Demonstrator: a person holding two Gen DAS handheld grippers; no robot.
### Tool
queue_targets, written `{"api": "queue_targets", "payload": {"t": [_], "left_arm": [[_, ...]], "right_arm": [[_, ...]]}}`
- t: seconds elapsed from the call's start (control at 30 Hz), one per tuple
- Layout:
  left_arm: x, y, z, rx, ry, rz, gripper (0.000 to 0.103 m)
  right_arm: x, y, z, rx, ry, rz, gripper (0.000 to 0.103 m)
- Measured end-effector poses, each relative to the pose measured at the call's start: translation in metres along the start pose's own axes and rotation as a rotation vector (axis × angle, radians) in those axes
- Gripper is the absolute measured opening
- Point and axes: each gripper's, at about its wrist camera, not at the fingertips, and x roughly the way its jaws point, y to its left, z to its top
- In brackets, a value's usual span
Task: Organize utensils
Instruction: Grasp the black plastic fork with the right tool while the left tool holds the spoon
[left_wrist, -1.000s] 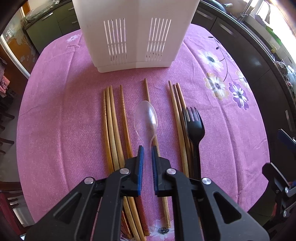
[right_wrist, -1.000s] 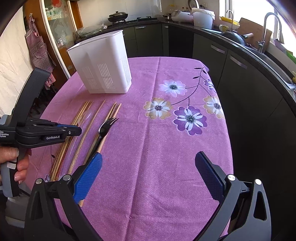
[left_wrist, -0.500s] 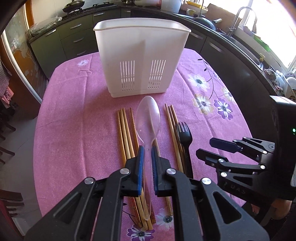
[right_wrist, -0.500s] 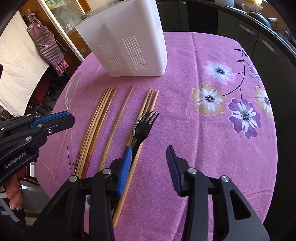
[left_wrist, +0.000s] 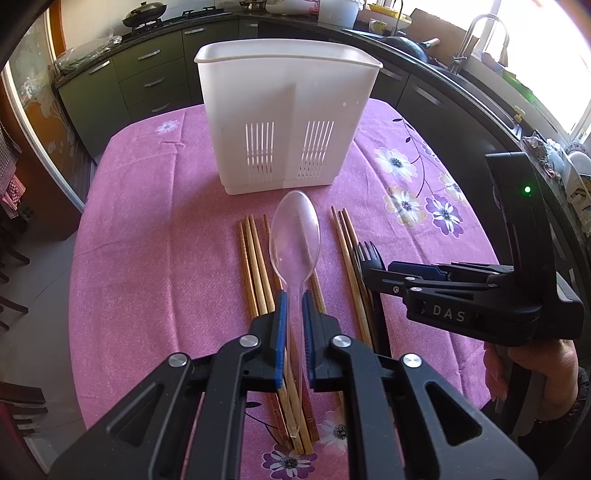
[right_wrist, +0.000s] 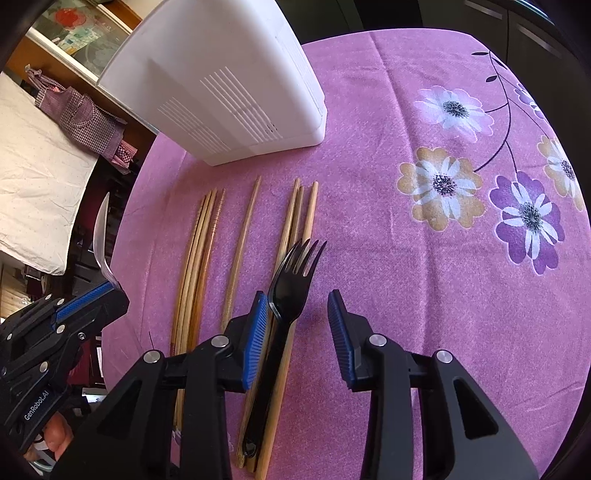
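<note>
My left gripper (left_wrist: 293, 306) is shut on the handle of a clear plastic spoon (left_wrist: 294, 240) and holds it above the table, bowl pointing at the white utensil holder (left_wrist: 288, 110). The spoon (right_wrist: 101, 236) and left gripper (right_wrist: 92, 295) also show in the right wrist view. My right gripper (right_wrist: 297, 325) is open, low over the black plastic fork (right_wrist: 291, 280), whose handle lies against the left finger (right_wrist: 255, 332). The fork rests on wooden chopsticks (right_wrist: 295, 221). More chopsticks (right_wrist: 199, 251) lie to the left. The right gripper (left_wrist: 424, 273) shows from the side in the left wrist view.
The white holder (right_wrist: 221, 85) stands at the far side of the round table with a purple flowered cloth (right_wrist: 443, 184). Dark kitchen cabinets (left_wrist: 147, 74) and a sink counter (left_wrist: 480, 74) surround the table. A chair (left_wrist: 22, 402) is at the left.
My left gripper has lifted the spoon off the table and raised it. My right gripper has moved in over the fork and narrowed its opening.
</note>
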Motion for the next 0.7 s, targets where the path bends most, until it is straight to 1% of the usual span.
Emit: {"api": "queue_targets", "payload": {"t": [0.07,0.17,0.23,0.27,0.37,0.53,0.7], "left_arm": [[0.0,0.0,0.0,0.001,0.0,0.001,0.008],[0.001,0.0,0.0,0.003,0.001,0.003,0.008],[0.001,-0.001,0.0,0.005,0.001,0.003,0.009],[0.001,-0.001,0.0,0.007,0.003,0.003,0.008],[0.001,0.0,-0.001,0.006,0.003,0.003,0.008],[-0.003,0.004,0.0,-0.002,-0.009,0.001,0.009],[-0.023,0.008,0.005,-0.009,-0.057,-0.012,0.009]], "right_arm": [[0.005,0.002,0.003,-0.002,0.004,-0.001,0.034],[0.008,0.005,0.007,-0.006,0.001,-0.005,0.025],[0.01,0.012,0.007,-0.02,-0.01,-0.024,0.008],[0.01,0.014,0.006,-0.023,-0.017,-0.028,0.007],[0.004,0.02,0.003,-0.043,-0.059,-0.041,0.005],[-0.027,0.025,-0.006,-0.08,-0.141,-0.017,0.005],[-0.074,0.036,-0.022,-0.121,-0.296,-0.003,0.005]]}}
